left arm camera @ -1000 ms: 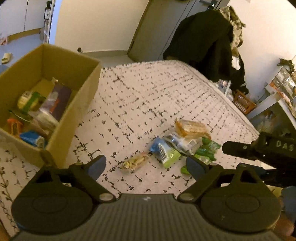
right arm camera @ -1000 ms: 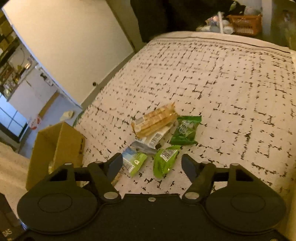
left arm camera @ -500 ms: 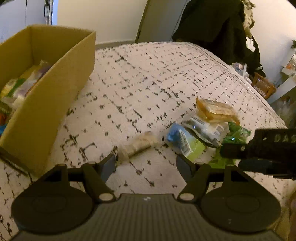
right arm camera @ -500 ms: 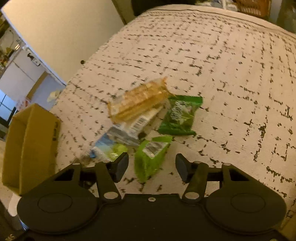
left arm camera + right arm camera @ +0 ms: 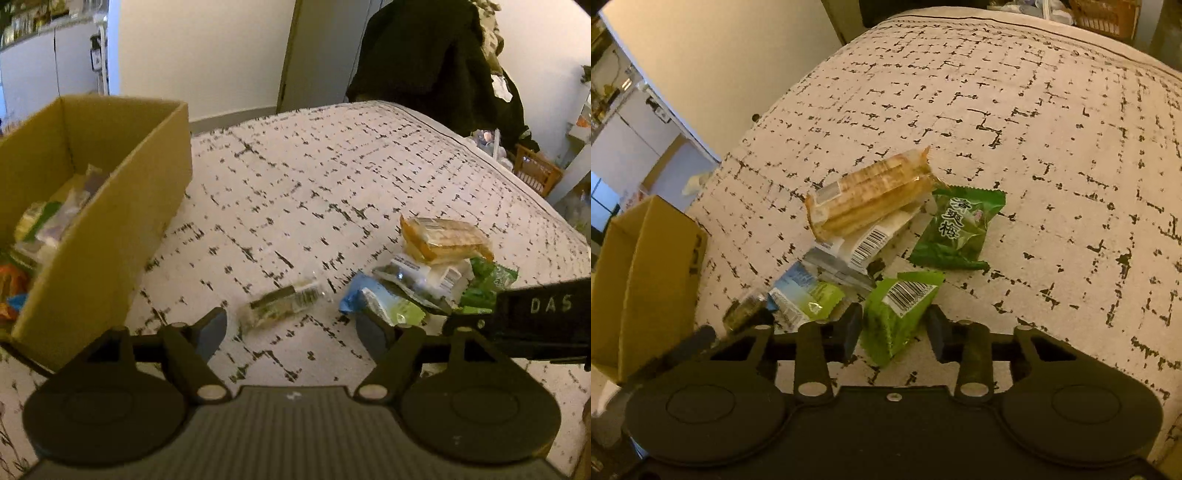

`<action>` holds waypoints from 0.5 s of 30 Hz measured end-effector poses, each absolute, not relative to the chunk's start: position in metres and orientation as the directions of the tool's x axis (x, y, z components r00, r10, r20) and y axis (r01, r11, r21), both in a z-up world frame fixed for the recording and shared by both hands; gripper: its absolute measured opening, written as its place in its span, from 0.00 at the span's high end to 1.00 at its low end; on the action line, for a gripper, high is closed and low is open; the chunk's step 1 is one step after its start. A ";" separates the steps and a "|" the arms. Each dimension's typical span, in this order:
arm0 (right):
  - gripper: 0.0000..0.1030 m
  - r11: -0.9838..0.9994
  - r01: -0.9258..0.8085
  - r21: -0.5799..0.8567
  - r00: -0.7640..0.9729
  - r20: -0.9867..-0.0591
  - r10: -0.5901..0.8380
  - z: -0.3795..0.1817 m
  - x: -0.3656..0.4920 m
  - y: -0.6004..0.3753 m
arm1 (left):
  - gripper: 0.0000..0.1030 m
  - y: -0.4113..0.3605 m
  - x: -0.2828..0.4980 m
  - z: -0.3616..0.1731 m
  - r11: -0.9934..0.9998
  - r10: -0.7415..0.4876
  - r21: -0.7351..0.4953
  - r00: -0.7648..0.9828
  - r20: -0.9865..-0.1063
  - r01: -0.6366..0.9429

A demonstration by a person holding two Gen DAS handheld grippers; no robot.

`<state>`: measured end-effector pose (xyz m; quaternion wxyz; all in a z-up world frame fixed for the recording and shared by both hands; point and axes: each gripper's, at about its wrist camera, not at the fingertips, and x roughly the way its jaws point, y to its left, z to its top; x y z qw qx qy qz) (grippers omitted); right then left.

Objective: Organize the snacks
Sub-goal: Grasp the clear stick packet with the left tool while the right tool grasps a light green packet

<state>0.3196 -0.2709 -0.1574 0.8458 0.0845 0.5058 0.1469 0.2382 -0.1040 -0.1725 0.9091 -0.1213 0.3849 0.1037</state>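
Note:
Several snack packets lie in a pile on the patterned bedspread (image 5: 332, 177). A small clear packet (image 5: 282, 303) lies just ahead of my open left gripper (image 5: 291, 330), between its fingers. A blue-green packet (image 5: 380, 304), a biscuit pack (image 5: 443, 234) and dark green packets lie to its right. My right gripper (image 5: 894, 330) is open around a light green packet (image 5: 897, 314), its jaws on either side and apart from it. Beyond lie the biscuit pack (image 5: 871, 194) and a dark green packet (image 5: 956, 229). The cardboard box (image 5: 110, 206) holds several snacks at the left.
The right gripper's body (image 5: 535, 314) shows at the right of the left wrist view. A dark coat (image 5: 432, 59) hangs beyond the bed. A wooden crate (image 5: 535, 170) stands on the floor at the far right. The box also shows in the right wrist view (image 5: 646, 280).
Both grippers have moved down and forward toward the packets. The right gripper now straddles the light green packet. The left gripper is closer to the small clear packet.

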 end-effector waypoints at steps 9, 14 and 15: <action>0.69 0.940 -0.150 0.307 0.451 -0.824 0.342 -0.157 0.320 -0.275 | 0.27 -0.098 0.260 -0.178 0.961 0.138 -0.075 0.701 -0.699 -0.264; 0.70 0.944 -0.143 0.299 0.465 -0.821 0.331 -0.154 0.317 -0.275 | 0.31 -0.097 0.270 -0.188 0.970 0.143 -0.031 0.671 -0.728 -0.240; 0.71 0.944 -0.140 0.299 0.471 -0.819 0.329 -0.152 0.317 -0.276 | 0.33 -0.097 0.269 -0.188 0.970 0.147 -0.026 0.672 -0.726 -0.240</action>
